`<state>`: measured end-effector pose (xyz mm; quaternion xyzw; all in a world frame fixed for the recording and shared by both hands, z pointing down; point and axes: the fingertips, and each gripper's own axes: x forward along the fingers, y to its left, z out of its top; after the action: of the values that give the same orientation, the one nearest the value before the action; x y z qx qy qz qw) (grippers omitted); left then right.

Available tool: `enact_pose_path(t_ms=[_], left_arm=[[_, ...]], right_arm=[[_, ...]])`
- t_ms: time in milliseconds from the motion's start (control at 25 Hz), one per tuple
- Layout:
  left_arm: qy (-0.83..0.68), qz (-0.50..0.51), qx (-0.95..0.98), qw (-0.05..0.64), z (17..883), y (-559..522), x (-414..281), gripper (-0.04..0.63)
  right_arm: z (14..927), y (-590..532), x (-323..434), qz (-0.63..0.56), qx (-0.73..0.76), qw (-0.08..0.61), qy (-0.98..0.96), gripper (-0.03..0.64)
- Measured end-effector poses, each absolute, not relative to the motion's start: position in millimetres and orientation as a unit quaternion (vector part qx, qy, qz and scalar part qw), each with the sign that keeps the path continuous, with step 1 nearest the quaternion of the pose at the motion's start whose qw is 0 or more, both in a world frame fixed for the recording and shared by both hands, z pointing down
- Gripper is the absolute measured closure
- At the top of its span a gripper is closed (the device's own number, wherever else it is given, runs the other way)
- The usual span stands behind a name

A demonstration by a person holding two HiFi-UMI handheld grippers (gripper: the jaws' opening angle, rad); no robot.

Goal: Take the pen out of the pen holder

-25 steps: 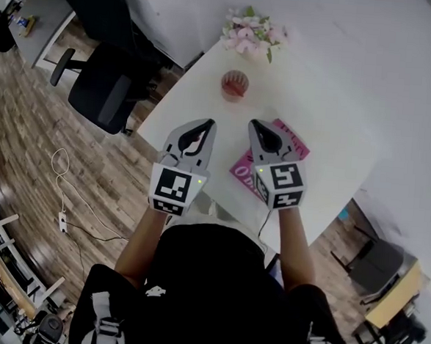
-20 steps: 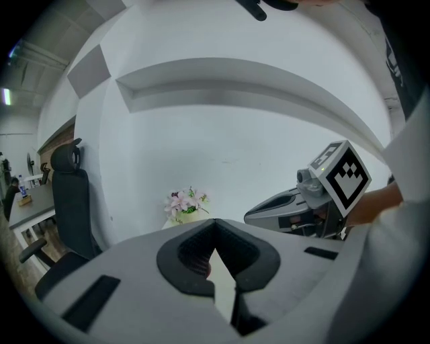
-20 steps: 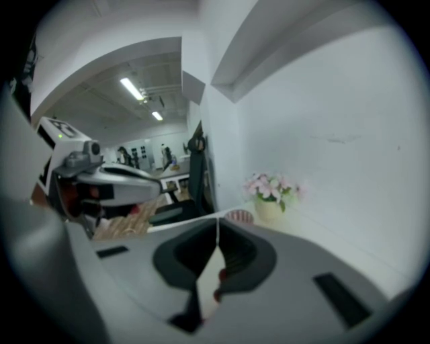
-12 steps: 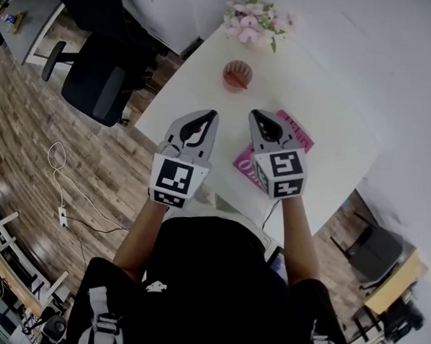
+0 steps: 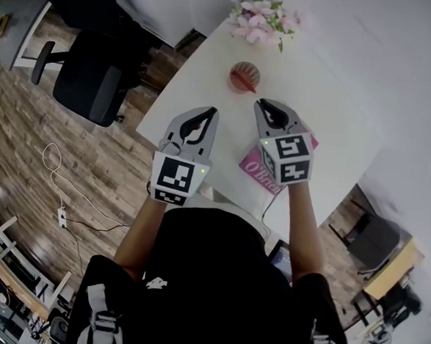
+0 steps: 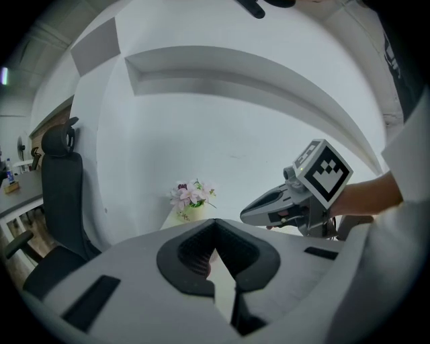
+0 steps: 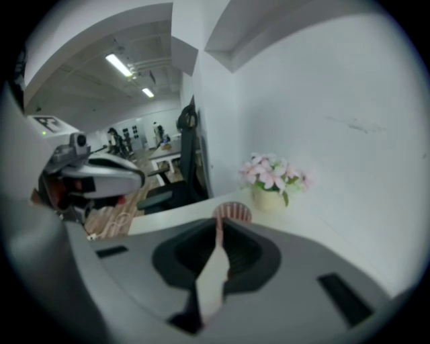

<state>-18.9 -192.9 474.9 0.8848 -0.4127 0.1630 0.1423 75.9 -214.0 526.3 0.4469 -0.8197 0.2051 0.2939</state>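
White counter (image 5: 338,103) with pen holder (image 5: 245,76). Left claw (image 5: 212,114) and right claw (image 5: 263,105) side by side over the near edge, tilted down, both clenched shut.

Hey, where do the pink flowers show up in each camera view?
Head view: flowers top centre, at the table's far end.
Left gripper view: flowers left of centre, mid-height, against the wall.
Right gripper view: flowers right of centre, just behind the pen holder.
Shared landmark: the white table they stand on.
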Motion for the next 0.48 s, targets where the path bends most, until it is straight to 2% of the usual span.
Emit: enact_pose_path(t_ms=[120,200,480], left_arm=[[-0.411,0.166,0.885,0.144,481,-199,-25,0.580],[-0.411,0.159,0.884,0.156,484,-205,-30,0.580],[-0.410,0.156,0.883,0.168,495,-215,-42,0.580]], right_arm=[[530,-227,73,0.205,0.445,0.312,-0.814,0.570],[537,-232,71,0.214,0.437,0.328,-0.810,0.519],[567,-249,61,0.224,0.412,0.381,-0.797,0.484]])
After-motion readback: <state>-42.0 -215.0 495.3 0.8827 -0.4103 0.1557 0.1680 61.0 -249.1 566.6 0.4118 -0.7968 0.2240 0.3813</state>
